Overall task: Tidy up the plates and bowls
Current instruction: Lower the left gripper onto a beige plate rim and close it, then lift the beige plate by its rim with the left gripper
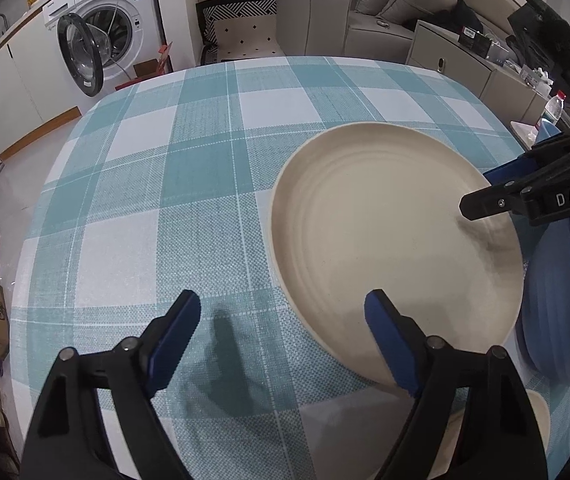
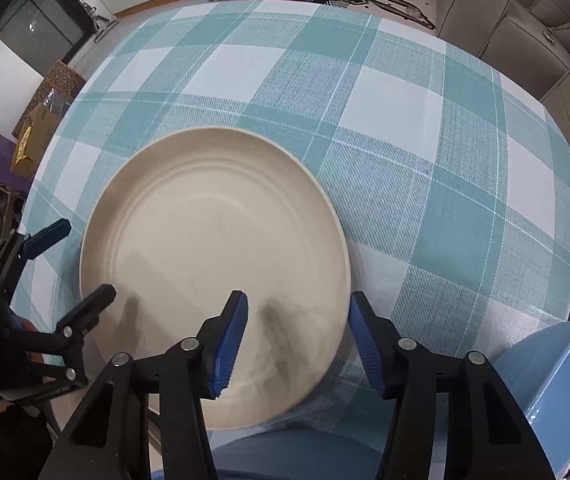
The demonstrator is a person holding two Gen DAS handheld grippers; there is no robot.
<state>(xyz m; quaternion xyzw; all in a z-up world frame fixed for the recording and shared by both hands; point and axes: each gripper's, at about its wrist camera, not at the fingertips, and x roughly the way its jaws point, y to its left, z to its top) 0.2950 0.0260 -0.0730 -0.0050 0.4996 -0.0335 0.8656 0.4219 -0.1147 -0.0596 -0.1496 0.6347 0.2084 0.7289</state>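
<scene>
A large cream plate (image 1: 385, 240) (image 2: 213, 248) lies on the teal checked tablecloth (image 1: 165, 200). My left gripper (image 1: 285, 340) stands open astride the plate's near-left rim, one blue pad over the plate and the other over the cloth. In the right wrist view the left gripper (image 2: 73, 268) shows at the plate's left edge. My right gripper (image 2: 299, 344) is open and points down, one pad above the plate's inside and the other just outside the rim, neither pressing. From the left wrist view the right gripper (image 1: 489, 188) hangs over the plate's right edge.
A blue bowl (image 1: 557, 300) (image 2: 557, 380) stands right beside the plate. A cream dish (image 1: 537, 420) peeks out at the near right, and something blue (image 2: 285, 456) lies below the plate. Past the table are a washing machine (image 1: 97, 40), a sofa (image 1: 365, 12) and boxes (image 2: 41, 120).
</scene>
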